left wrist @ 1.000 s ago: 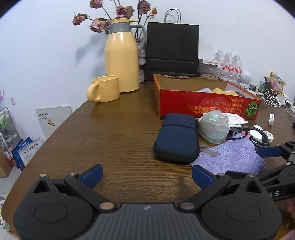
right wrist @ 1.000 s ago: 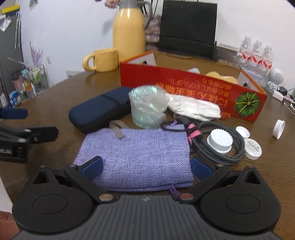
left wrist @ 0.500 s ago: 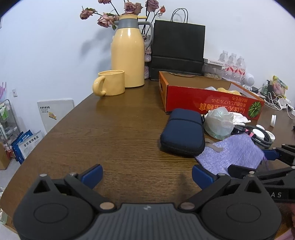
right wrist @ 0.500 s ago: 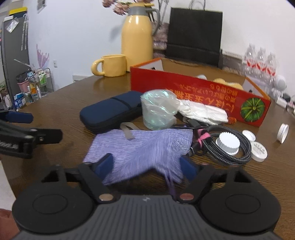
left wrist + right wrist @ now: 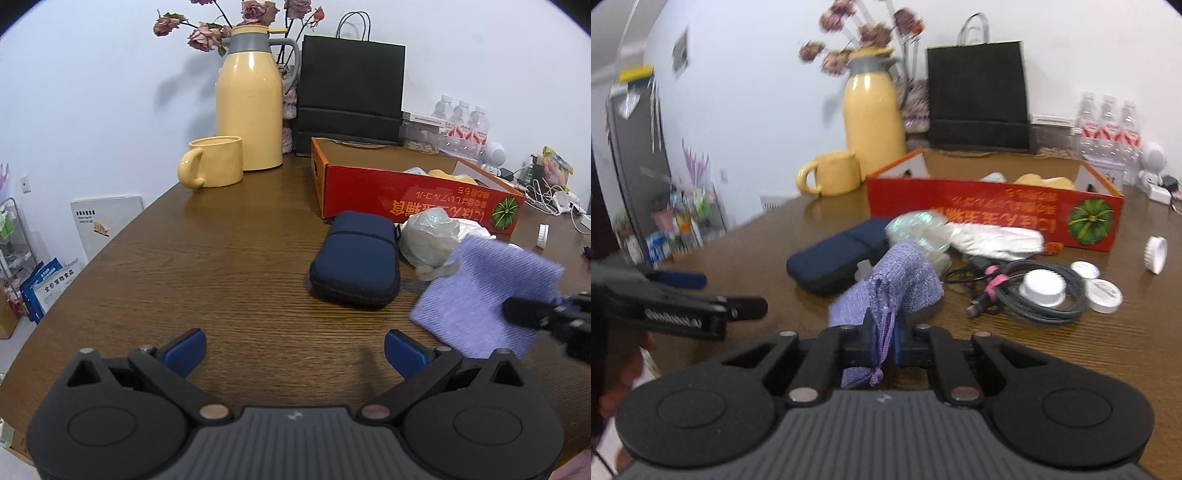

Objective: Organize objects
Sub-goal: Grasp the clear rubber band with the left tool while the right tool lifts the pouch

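A purple woven pouch [image 5: 905, 280] hangs pinched by its drawstring edge in the right gripper [image 5: 881, 341], whose jaws are clamped tight on the fabric, the pouch raised above the brown wooden worktop [image 5: 221, 266]. Just beyond it lie a dark blue zip case [image 5: 834, 258], a crumpled clear plastic wrap [image 5: 919, 230] and a white cloth bundle [image 5: 997, 240], with a coiled black cable [image 5: 1034, 299] and white caps [image 5: 1043, 286] to the right. A red cardboard box [image 5: 993, 218] stands behind them. The left gripper [image 5: 293, 349] hovers over bare wood nearby, jaws spread wide and empty. A yellow jug [image 5: 249, 110] and yellow mug [image 5: 214, 162] stand at the far edge.
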A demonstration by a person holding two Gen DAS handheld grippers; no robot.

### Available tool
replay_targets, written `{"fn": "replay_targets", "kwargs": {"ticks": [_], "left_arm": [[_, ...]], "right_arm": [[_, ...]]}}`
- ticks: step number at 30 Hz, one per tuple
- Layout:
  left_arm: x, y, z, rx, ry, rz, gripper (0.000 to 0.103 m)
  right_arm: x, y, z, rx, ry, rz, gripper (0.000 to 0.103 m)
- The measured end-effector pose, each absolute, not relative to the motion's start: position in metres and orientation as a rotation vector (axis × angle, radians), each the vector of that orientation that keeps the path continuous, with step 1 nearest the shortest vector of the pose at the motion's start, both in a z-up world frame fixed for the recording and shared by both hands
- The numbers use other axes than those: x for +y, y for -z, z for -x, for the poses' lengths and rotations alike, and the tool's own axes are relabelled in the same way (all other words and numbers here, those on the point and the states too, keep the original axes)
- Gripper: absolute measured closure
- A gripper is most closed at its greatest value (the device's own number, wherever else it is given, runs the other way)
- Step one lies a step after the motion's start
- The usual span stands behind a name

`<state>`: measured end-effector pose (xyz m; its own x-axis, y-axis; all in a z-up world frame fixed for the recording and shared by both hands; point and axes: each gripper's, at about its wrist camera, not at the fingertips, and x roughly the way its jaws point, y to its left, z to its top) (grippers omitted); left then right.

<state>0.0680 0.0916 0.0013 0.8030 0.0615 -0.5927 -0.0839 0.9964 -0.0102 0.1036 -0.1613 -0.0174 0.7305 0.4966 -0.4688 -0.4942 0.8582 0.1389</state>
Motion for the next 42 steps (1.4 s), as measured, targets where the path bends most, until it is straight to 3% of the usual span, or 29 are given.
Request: {"fn": "replay_targets", "kwargs": {"ticks": [28, 34, 40, 42], "left_arm": [[0.003, -0.004, -0.106, 0.643, 0.044, -0.033, 0.002], [-0.019, 0.002, -0.125, 0.638, 0.029, -0.043, 0.016], [-0.034, 0.007, -0.141, 0.664, 0.036, -0.059, 0.046], [-0.037, 0.011, -0.144, 0.677, 0.036, -0.058, 0.06]], "right_arm": [[-0.267, 0.005, -0.111, 0.432, -0.44, -0.201, 0.095], [-0.278, 0.009, -0.12, 0.435, -0.437, -0.221, 0.095], [-0.282, 0.008, -0.125, 0.428, -0.458, -0.228, 0.095], [-0.281, 0.008, -0.127, 0.425, -0.466, -0.229, 0.095]]}}
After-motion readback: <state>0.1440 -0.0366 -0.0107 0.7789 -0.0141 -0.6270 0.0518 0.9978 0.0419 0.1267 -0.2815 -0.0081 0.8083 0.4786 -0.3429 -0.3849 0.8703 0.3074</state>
